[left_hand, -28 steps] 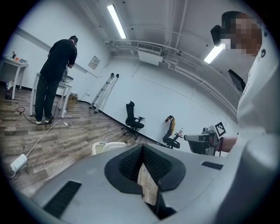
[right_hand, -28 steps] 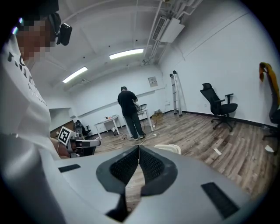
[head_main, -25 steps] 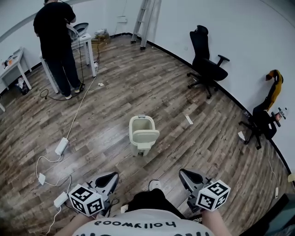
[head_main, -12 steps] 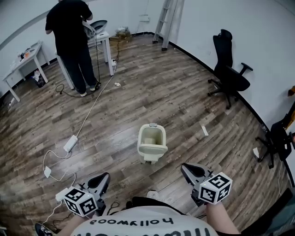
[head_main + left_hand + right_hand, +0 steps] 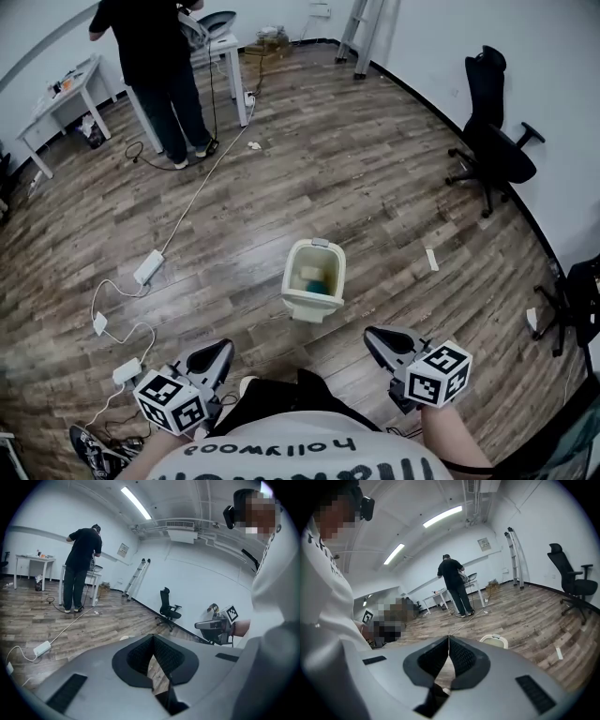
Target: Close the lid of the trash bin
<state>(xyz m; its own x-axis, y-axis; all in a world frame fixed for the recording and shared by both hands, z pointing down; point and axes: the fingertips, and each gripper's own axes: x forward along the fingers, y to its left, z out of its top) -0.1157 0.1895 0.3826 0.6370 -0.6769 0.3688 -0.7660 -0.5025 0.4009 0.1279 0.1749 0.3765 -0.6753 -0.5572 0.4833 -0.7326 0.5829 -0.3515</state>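
Observation:
The cream trash bin point(image 5: 314, 279) stands on the wood floor in the middle of the head view. Its top is open, and teal and yellow contents show inside. The lid point(image 5: 310, 306) hangs on the side nearest me. My left gripper point(image 5: 221, 352) is low at the bottom left, shut and empty, well short of the bin. At the bottom right my right gripper point(image 5: 376, 337) is also shut on nothing, a little behind and right of the bin. In the right gripper view the bin's rim point(image 5: 495, 641) peeks just past the closed jaws.
A person in black point(image 5: 159, 56) stands at a white table point(image 5: 225, 37) at the back left. Cables and power strips point(image 5: 148, 267) trail over the floor on the left. A black office chair point(image 5: 497, 141) stands at the right, and a ladder point(image 5: 361, 23) leans at the far wall.
The head view has moved forward and tipped down, so the bin sits closer and its inside now shows. Both grippers stay low and shut.

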